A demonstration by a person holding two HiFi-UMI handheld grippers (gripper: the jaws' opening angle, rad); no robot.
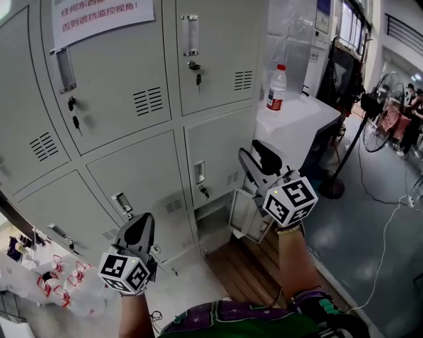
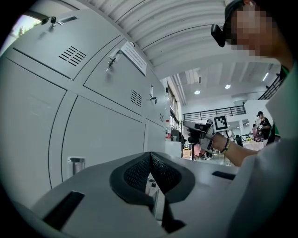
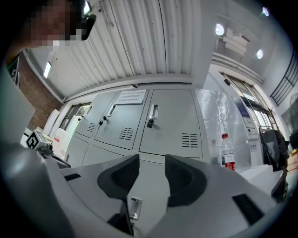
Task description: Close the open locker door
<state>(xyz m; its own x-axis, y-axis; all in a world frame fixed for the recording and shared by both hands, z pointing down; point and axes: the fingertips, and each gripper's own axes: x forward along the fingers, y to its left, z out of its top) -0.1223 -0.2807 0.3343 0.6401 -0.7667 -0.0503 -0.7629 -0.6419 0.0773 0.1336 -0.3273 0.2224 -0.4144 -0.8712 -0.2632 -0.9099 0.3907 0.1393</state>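
A white paper notice (image 1: pixel 102 18) is stuck on the upper locker door (image 1: pixel 119 79) at eleven o'clock of my head view; it bears red Chinese print, and the frame edge cuts off its top; the lower line reads 否则遮挡监控视角!; the line above begins 任何东西, and the rest I cannot read surely; the same notice sits at eleven o'clock in my right gripper view, too small to read; the bottle (image 1: pixel 276 88) at one o'clock of my head view wears a red label, its print too small to read; the cubes on my left gripper (image 1: pixel 140 228) and right gripper (image 1: pixel 256 157) carry only black-and-white square patterns.
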